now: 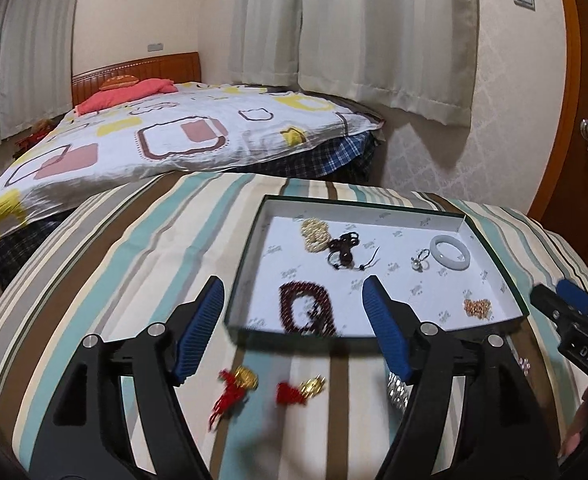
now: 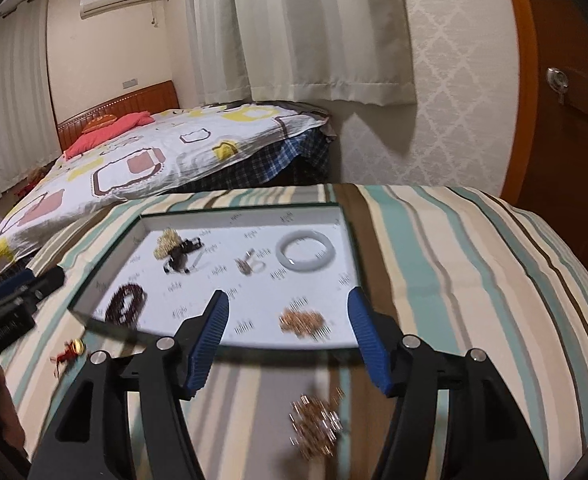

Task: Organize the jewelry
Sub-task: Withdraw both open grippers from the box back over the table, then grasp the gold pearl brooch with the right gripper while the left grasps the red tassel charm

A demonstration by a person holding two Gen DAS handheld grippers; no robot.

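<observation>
A shallow white-lined box (image 1: 489, 320) (image 2: 345, 240) lies on the striped cloth. In it are a dark red bead string (image 1: 305, 308) (image 2: 124, 304), a cream bead piece (image 1: 313, 234), a dark knotted bracelet (image 1: 343, 250), a white bangle (image 1: 450, 254) (image 2: 305, 254), a small ring charm (image 1: 419, 262) and a gold chain heap (image 1: 477, 307) (image 2: 301, 322). Two red-and-gold charms (image 1: 236, 386) (image 1: 299, 390) and a sparkly piece (image 1: 398, 392) lie before the box. A glittery chain (image 2: 317, 426) lies between the right fingers. My left gripper (image 1: 292, 328) and right gripper (image 2: 290, 340) are open and empty.
The striped cloth (image 1: 134, 264) covers a rounded surface that drops away at its edges. A bed with a patterned quilt (image 1: 166, 136) stands behind it on the left. Curtains (image 1: 373, 28) and a wooden door (image 2: 565, 100) stand behind and to the right.
</observation>
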